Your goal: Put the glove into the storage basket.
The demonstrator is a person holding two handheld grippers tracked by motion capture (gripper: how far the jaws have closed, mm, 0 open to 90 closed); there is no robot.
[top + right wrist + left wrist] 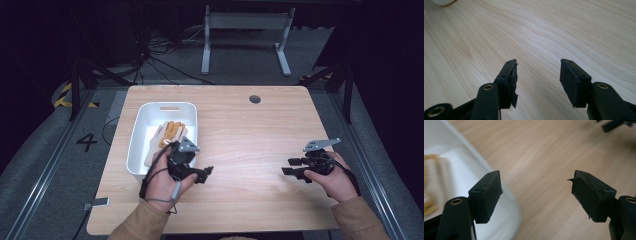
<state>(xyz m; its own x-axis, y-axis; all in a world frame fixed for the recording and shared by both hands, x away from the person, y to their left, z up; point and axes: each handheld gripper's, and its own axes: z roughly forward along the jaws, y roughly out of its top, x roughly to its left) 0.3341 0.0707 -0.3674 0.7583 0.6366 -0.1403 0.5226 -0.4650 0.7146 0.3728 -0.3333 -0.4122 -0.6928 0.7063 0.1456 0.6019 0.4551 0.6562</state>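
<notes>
Left tool: lower centre-left, jaws wide apart, empty, beside white bin (gloves lie inside). Right tool: lower right, jaws parted, empty, above wooden surface.

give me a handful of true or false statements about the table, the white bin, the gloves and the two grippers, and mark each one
1. The gloves lie inside the white bin. True.
2. The left gripper is shut on a glove. False: its jaws stand open with nothing between them, above the table beside the bin's corner.
3. The right gripper is open and holds nothing. True.
4. The white bin sits on the right side of the table. False: it sits at the left edge in the high view.
5. The two grippers touch each other. False: a wide stretch of bare wood lies between them.
</notes>
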